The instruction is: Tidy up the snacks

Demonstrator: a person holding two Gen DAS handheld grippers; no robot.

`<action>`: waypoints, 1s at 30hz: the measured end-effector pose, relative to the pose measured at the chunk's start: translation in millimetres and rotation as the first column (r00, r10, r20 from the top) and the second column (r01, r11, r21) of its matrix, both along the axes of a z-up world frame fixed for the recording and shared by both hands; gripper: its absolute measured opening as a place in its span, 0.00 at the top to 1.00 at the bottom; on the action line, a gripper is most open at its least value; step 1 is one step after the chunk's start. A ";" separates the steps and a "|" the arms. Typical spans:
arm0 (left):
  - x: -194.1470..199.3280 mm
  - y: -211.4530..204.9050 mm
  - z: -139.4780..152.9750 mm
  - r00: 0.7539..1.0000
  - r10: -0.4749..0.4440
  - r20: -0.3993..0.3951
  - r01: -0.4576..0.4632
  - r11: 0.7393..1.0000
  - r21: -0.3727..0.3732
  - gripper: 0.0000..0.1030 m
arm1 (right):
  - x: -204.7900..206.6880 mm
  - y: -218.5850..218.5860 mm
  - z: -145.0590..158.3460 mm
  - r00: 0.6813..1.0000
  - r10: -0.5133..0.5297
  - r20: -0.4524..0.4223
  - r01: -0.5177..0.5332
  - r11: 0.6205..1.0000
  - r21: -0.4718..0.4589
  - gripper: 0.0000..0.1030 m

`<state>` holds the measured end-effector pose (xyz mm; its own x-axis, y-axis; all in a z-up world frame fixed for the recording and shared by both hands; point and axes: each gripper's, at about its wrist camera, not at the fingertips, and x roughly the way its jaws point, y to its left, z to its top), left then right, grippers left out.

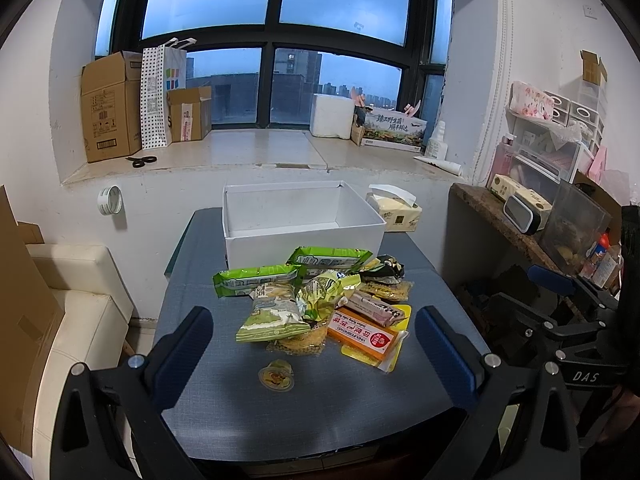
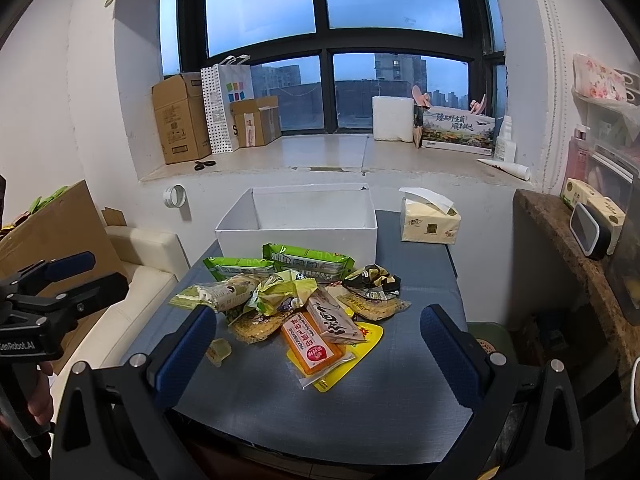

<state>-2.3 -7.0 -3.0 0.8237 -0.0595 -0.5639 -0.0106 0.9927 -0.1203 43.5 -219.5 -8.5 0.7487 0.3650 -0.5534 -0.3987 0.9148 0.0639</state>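
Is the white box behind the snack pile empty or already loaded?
Empty. The white box stands open-topped, and both wrist views show bare inner walls and floor; the snack pile lies on the table in front.

A lived-in home room, high in a city block. Cardboard boxes [image 1: 106, 106] and scissors [image 1: 141, 160] clutter the windowsill [image 1: 240, 152]; a cream sofa [image 1: 76, 300] sits beside the table [image 1: 320, 400].

Blue-grey table [image 1: 224, 408] carries a snack pile [image 1: 320, 304], white box [image 1: 300, 236] — and tissue pack [image 1: 400, 216].
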 end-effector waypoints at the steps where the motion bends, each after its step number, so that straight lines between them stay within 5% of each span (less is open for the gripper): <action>1: -0.1 0.1 0.0 1.000 0.001 0.001 -0.001 1.000 0.000 0.00 | 0.5 -0.1 -0.5 1.000 0.000 -0.001 0.000 1.000 -0.001 0.00; 7: -1.0 6.1 -4.2 1.000 -0.005 0.008 0.005 1.000 -0.012 0.00 | 24.7 14.3 -8.5 1.000 0.025 -0.008 -0.026 0.999 -0.045 0.00; 21: -3.1 30.2 -14.7 0.999 0.036 -0.007 -0.036 0.999 -0.026 0.00 | 191.2 99.5 -95.3 0.955 0.207 -0.214 -0.242 0.957 -0.156 0.02; 30: -3.7 51.2 -24.0 0.997 0.068 -0.021 -0.069 0.997 -0.036 0.00 | 243.7 137.8 -132.3 0.900 0.318 -0.298 -0.400 0.873 -0.278 0.17</action>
